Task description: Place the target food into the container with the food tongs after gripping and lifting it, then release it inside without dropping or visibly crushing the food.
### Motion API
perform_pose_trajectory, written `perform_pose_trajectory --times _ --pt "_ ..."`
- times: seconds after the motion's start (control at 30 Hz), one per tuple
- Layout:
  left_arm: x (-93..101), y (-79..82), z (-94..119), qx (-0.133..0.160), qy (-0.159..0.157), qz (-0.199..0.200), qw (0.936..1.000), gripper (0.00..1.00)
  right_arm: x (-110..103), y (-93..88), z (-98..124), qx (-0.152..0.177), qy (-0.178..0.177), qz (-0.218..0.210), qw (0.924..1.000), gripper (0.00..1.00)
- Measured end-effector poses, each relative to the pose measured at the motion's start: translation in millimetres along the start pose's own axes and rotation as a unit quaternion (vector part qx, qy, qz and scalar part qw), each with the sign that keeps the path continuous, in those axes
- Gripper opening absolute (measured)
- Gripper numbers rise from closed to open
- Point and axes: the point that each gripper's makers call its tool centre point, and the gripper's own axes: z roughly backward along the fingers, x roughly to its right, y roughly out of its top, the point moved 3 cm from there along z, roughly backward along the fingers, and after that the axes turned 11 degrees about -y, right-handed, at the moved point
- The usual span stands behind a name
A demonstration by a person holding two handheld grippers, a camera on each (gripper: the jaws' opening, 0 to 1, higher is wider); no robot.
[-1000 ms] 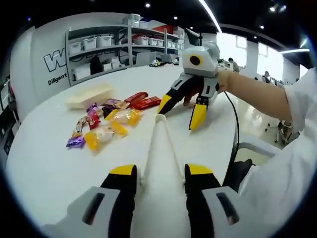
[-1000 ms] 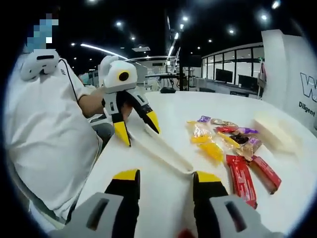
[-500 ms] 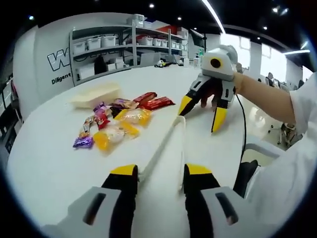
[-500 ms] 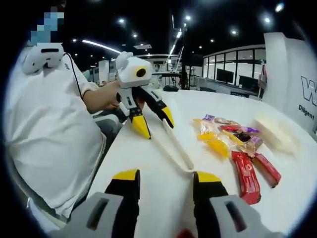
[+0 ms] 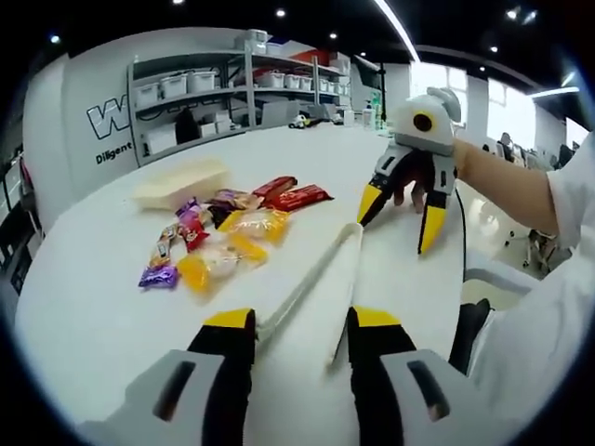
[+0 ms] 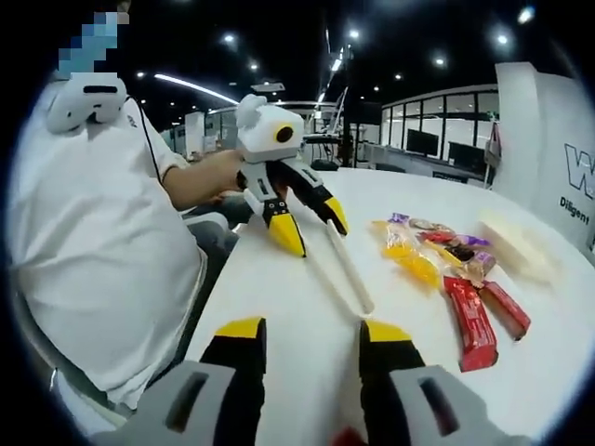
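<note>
White plastic tongs (image 5: 321,274) lie low over the white table (image 5: 93,316). Their two arms spread toward my left gripper (image 5: 301,321) and rest against the inner sides of its jaws. The joined end points away, close beside my right gripper (image 5: 400,216), which hovers open with nothing in it. In the right gripper view, the tongs (image 6: 351,274) run from the left gripper (image 6: 310,227) to a spot just inside my right gripper (image 6: 313,330). Several wrapped sweets (image 5: 218,246) (image 6: 428,255) lie in a loose pile. A shallow cream container (image 5: 181,179) (image 6: 516,246) sits behind them.
Two red bars (image 5: 297,195) (image 6: 474,321) lie at the pile's edge, and a purple sweet (image 5: 158,276) at its near end. The person in a white shirt (image 6: 102,232) sits at the table's edge. Shelving with bins (image 5: 232,88) stands beyond the table.
The left gripper has swung sideways, taking the tongs' spread ends with it, while the joined end stayed near the right gripper. The tongs' arms now show further apart. The sweets have not moved.
</note>
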Motion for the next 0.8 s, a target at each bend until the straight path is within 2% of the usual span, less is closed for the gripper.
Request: perform_pose_trajectory --times 0.07,0.2,0.53,0.67,0.8 --pt "-0.1 0.4 -0.6 0.001 0.000 -0.002 1.0000 0.38 0.8 -0.4 -0.6 -0.004 -0.006 -0.001 1.0000 0.39" --pt "-0.5 0.4 -1.1 0.003 -0.002 -0.004 1.0000 0.38 0.6 1.2 0.8 0.001 -0.004 0.002 1.0000 0.37" --pt "-0.5 1.1 -0.3 -0.003 -0.007 -0.015 0.9999 0.38 19.2 10.4 0.3 0.024 -0.021 -0.007 0.9995 0.38" --pt "-0.8 1.4 -0.4 -0.005 -0.007 -0.018 0.9998 0.37 27.8 11.4 -6.4 0.021 -0.027 -0.007 0.9994 0.40" --pt "-1.1 1.3 -0.1 -0.007 -0.008 -0.019 0.9998 0.37 32.6 10.8 -14.8 0.013 -0.022 -0.004 0.9997 0.37"
